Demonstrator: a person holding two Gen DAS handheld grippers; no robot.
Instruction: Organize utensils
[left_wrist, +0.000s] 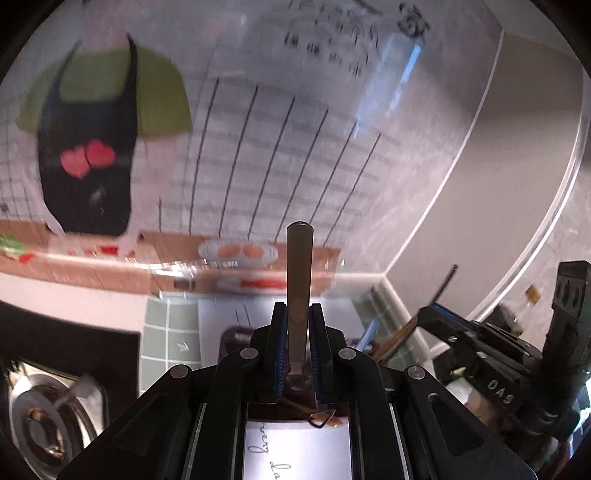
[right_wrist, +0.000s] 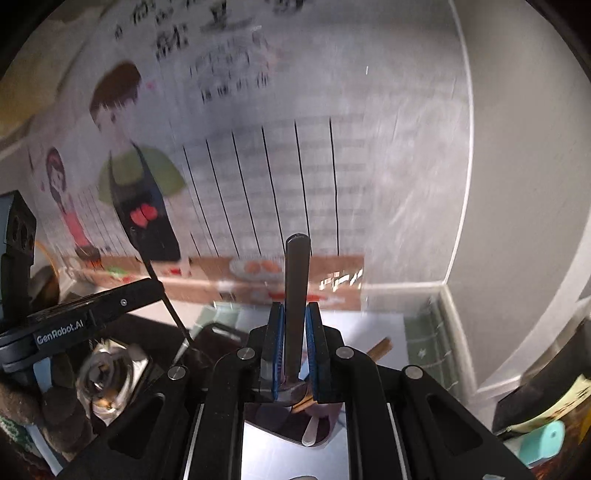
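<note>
Left claw (left_wrist: 299, 347): jaws nearly closed, blue pads clamped on a flat metal utensil handle (left_wrist: 300, 266) that stands up between them, tip toward the wall. Which utensil it is: can't tell, the working end is hidden under the claw.

Right claw (right_wrist: 295, 343): same picture, jaws nearly closed, gripping a darker metal utensil handle (right_wrist: 297, 280), upright between the pads. Working end hidden too.

Both claws sit side by side above the worktop. The right claw appears at the right edge of the left wrist view, the left claw at the left edge of the right wrist view.

Readable text:
- "GenRobot.AI" (right_wrist: 61, 334) on the left claw's side, seen from the right wrist.
- "DAS" (left_wrist: 500, 391) on the right claw's body, seen from the left wrist.
- Cursive handwriting on a white sheet (left_wrist: 295, 450) under the left claw; only fragments show, not legible.
- Wall poster (right_wrist: 258, 166): cartoon cook in a green shirt and black apron with 2 red hearts, ruled lines, black characters up top, too blurred to read.

Steel sink drain (left_wrist: 40, 417) lower left of the left wrist view. Wooden chopsticks (right_wrist: 380, 349) lie on the worktop just right of the right claw.
</note>
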